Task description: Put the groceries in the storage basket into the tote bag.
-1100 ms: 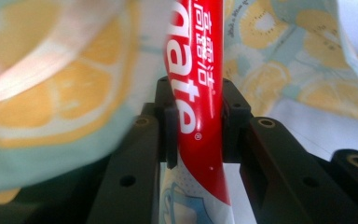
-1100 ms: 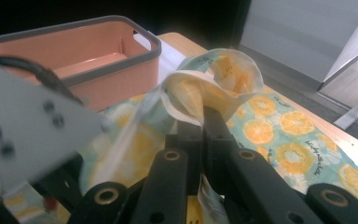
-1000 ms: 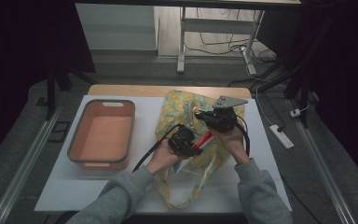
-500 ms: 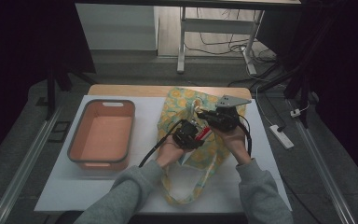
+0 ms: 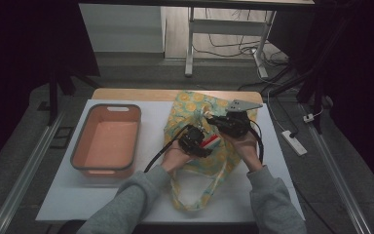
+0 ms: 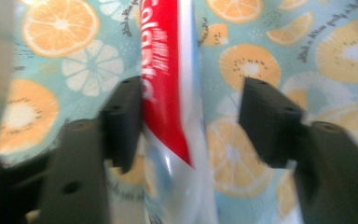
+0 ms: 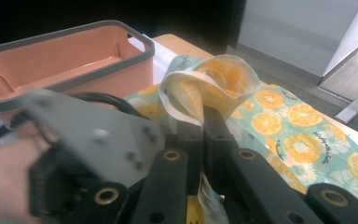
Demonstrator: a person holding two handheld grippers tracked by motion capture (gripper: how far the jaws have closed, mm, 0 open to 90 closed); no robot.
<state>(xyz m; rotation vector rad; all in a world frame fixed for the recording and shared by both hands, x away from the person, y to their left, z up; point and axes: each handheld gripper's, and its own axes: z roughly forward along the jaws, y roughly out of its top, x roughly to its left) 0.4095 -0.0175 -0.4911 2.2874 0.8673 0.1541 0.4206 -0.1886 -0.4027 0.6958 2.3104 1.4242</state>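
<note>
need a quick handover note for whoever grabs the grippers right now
Left gripper: open, jaws on either side of a red and white toothpaste tube lying on the fruit-print bag; one jaw touches it, no grip yet.
Right gripper: shut on a pinched fold of the bag's fabric, holding it up.
Orange bin: beside the bag, on the left gripper's side, with nothing in it.
Done: bag fabric held up.
Left: probably close on the tube; its destination is not clear.

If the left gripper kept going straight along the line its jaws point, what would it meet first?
Probably the red and white toothpaste tube, which already lies between the open jaws of the left gripper. One jaw seems to touch it, though blur leaves that uncertain. Behind the tube is the citrus-print fabric bag.
</note>
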